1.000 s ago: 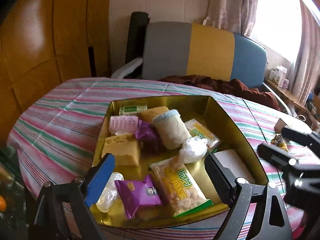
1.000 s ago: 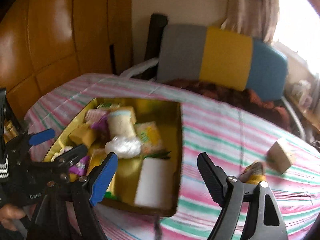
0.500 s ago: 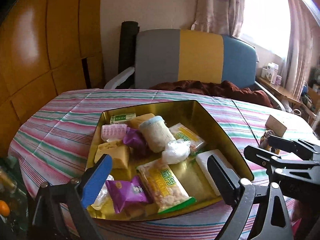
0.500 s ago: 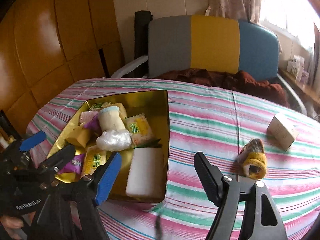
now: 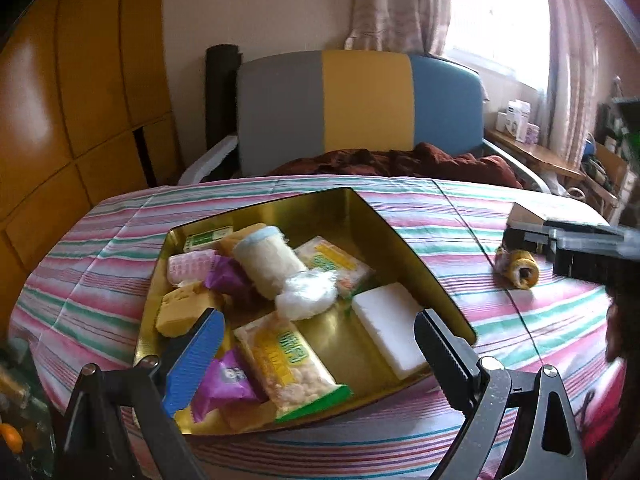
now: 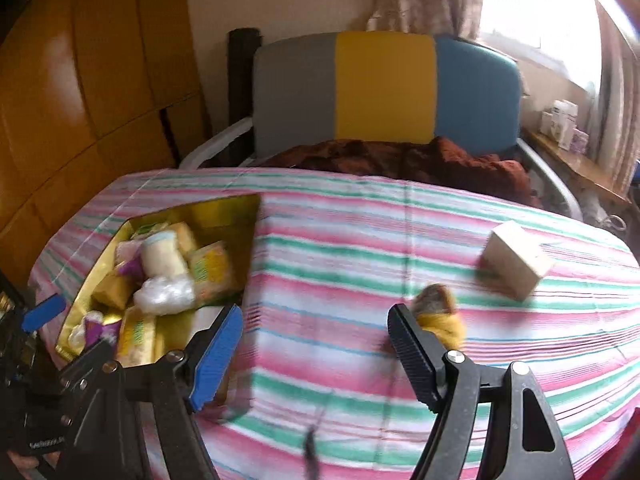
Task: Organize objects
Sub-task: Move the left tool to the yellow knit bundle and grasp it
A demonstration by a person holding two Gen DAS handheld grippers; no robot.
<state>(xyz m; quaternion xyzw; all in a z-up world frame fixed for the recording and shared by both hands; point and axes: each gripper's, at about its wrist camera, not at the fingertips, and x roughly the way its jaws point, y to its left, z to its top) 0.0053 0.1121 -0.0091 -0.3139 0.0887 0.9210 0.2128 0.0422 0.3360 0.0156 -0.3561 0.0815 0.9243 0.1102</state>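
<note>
A gold tin box (image 5: 404,248) (image 6: 250,240) sits on the striped tablecloth, filled with snack packets, a white block (image 5: 390,330), a rolled towel (image 5: 268,260) and a yellow sponge (image 5: 182,312). My left gripper (image 5: 316,356) is open and empty over the box's near edge. My right gripper (image 6: 316,356) is open and empty over the cloth to the right of the box. A small yellow and brown knitted item (image 6: 440,316) (image 5: 518,268) lies just beyond its right finger. A small cardboard box (image 6: 514,260) stands farther right.
The round table with striped cloth (image 6: 360,240) has a grey, yellow and blue chair (image 5: 360,100) behind it with a dark red cloth (image 6: 400,156) on the seat. Wooden panels stand at the left, a window shelf at the right.
My right gripper has swung right, away from the tin box and closer to the knitted item. My left gripper has drawn back slightly; both stay open.
</note>
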